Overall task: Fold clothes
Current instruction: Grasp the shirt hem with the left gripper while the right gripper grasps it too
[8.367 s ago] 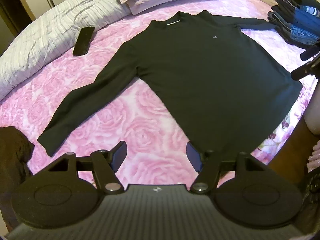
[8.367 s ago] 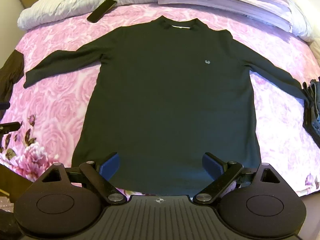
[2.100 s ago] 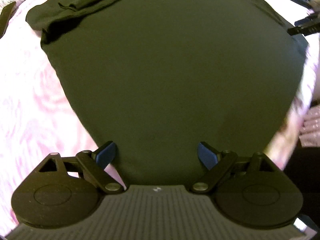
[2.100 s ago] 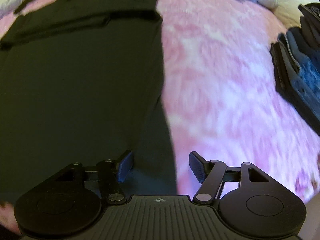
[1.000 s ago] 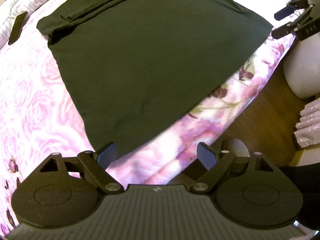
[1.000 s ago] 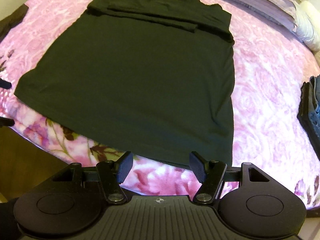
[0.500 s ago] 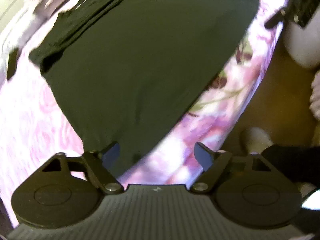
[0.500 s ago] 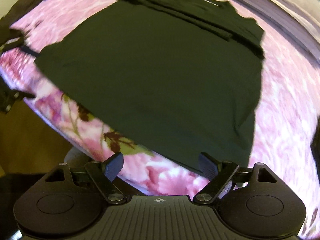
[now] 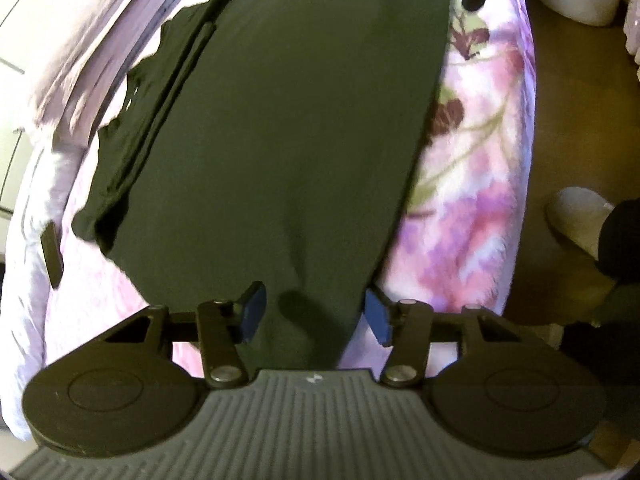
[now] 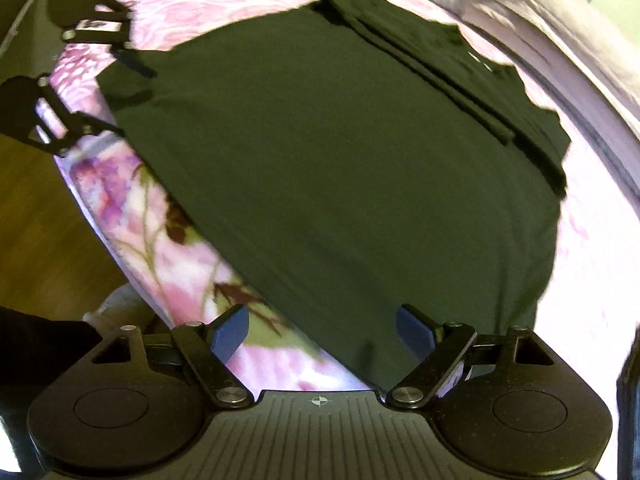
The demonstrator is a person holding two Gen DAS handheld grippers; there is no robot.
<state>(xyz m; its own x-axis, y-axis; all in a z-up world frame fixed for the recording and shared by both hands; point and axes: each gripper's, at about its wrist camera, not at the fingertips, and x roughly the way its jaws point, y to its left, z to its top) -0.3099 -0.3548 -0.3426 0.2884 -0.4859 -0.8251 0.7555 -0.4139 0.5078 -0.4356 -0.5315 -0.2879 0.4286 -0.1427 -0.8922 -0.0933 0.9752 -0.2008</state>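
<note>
A dark green shirt (image 9: 280, 140) lies flat on the pink floral bedspread (image 9: 472, 200), its sleeves folded in across the chest near the collar. My left gripper (image 9: 315, 314) hangs low over the hem's left corner. Its jaws are closing with the fabric between the blue pads (image 9: 254, 312), which do not press on it. My right gripper (image 10: 323, 334) stands wide open over the hem's right corner of the shirt (image 10: 340, 160), with cloth between its fingers. The left gripper (image 10: 132, 100) also shows at the far hem corner in the right wrist view.
The bed's edge runs just past the hem, with wooden floor (image 9: 568, 120) below it. A pale slipper (image 9: 576, 216) stands on the floor. A dark phone (image 9: 52, 250) lies on the bedspread beside the shirt. Pillows and a quilt (image 9: 60, 60) lie beyond the collar.
Both grippers have sunk toward the shirt's hem and rolled, so the shirt now lies slanted in each view. The left jaws have narrowed around the hem corner. The right jaws stand wider than a second ago.
</note>
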